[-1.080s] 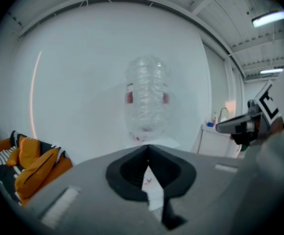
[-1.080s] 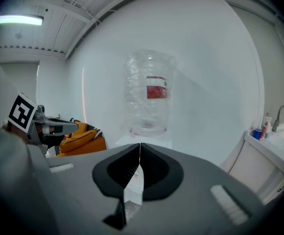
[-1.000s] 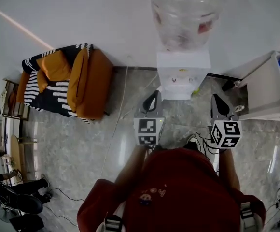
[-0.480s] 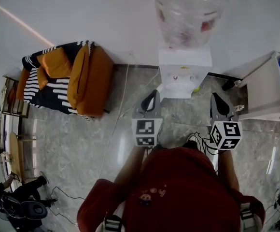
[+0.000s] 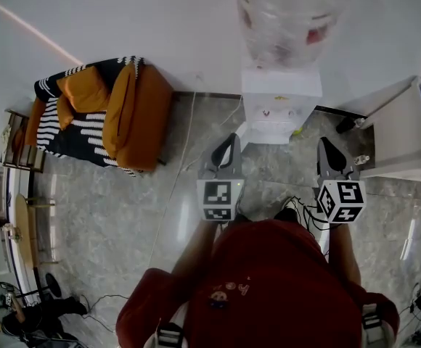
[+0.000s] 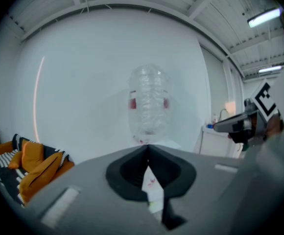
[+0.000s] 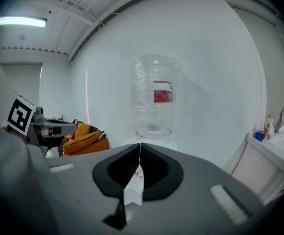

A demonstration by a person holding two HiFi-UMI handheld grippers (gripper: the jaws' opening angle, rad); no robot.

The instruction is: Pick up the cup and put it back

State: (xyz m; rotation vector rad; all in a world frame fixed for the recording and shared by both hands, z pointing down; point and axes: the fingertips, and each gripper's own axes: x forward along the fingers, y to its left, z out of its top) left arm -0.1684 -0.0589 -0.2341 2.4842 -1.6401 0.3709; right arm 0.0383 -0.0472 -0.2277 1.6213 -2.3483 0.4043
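Hardly anything close to the wearer has moved in the past second: the left gripper (image 5: 230, 139) and right gripper (image 5: 326, 145) hang where they were, side by side and well apart above the red top (image 5: 268, 281). Both are aimed at the water dispenser (image 5: 281, 111), which has crept only a shade up the head view. The one clear change is off at the lower-left corner, where a figure in dark clothes (image 5: 29, 319) has slid toward the picture's edge. For the task that amounts to a pause, by this reading: neither gripper has drawn nearer to anything. Each gripper's own view shows its jaws pressed together at the tips with nothing caught between them; only the white dispenser front shows through the slit lower down. Both are therefore closed and empty, touching nothing. Beyond them lies grey marbled floor (image 5: 123, 216), then the dispenser with its clear upturned bottle (image 5: 287, 20) against the white wall. An orange sofa (image 5: 134, 122) with a striped throw stands to the left and a white cabinet (image 5: 403, 133) to the right. The cup itself cannot be made out in any view; if it stands at the dispenser, it is too small or too hidden to tell. Closed, empty jaws and no cup in sight would suit a moment ahead of the pick-up as well as one after the cup has gone back.
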